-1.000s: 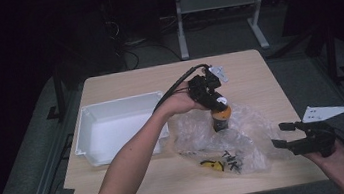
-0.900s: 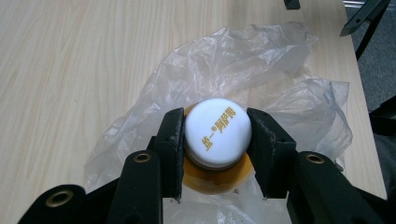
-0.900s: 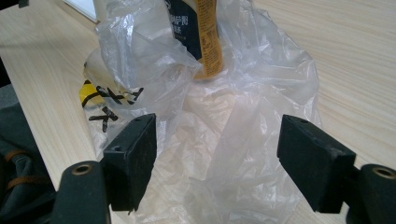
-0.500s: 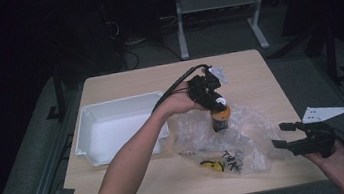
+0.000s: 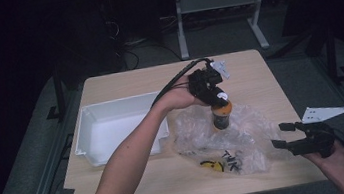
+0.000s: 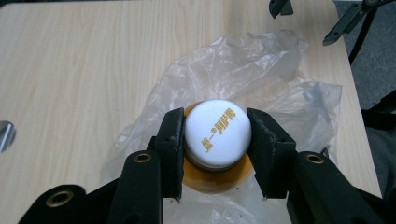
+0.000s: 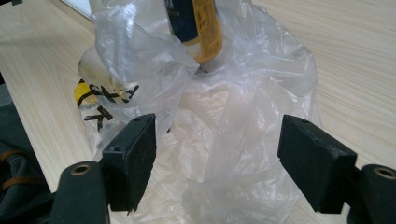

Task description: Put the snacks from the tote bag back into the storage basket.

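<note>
Unmoved orange bottle [image 6: 217,161], white-capped, perhaps lifted, clamped by left gripper [image 6: 217,140]; right gripper [image 7: 219,158] fingers spread.

Beyond the crumpled plastic bag [image 5: 225,135], the tabletop [image 5: 157,78] lies bare; left of the bag the white bin [image 5: 113,127] blocks passage, and the orange bottle [image 5: 222,115] stands amid the bag.

White tray [image 5: 93,118] on table [image 5: 123,83] left side; grey triangular plate [image 5: 324,112] beyond table's right edge.
</note>
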The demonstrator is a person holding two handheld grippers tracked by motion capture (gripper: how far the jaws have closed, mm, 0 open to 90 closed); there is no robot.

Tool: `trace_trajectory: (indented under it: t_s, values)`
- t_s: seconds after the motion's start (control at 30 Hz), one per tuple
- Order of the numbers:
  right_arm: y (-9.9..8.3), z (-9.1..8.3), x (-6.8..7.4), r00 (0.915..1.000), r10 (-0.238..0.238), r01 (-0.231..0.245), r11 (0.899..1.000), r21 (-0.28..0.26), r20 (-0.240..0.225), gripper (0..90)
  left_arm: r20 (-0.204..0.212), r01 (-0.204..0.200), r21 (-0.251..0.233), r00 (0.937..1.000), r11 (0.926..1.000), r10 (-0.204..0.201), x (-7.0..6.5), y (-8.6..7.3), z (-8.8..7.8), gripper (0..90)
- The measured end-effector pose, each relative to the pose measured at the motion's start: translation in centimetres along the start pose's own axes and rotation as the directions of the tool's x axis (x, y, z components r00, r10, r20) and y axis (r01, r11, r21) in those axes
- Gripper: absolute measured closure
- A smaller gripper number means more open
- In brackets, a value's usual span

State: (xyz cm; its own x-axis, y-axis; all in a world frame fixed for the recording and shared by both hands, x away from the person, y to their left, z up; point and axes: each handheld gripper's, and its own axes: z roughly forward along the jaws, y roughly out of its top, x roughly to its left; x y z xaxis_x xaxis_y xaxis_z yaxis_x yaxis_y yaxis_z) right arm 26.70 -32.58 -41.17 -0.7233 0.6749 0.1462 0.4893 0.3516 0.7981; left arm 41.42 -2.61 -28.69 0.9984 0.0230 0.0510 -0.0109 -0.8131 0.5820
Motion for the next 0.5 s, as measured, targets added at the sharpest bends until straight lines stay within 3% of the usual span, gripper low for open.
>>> trace_trajectory:
  t_s: [0.5]
  values:
    - [-0.2,-0.4,-0.1,0.9998,0.002,-0.002,1.0,-0.021,0.019,27.8,-0.026,-0.042,-0.027,0.9988,0.9988,0.041,-0.5,3.1,-3.7,59.1]
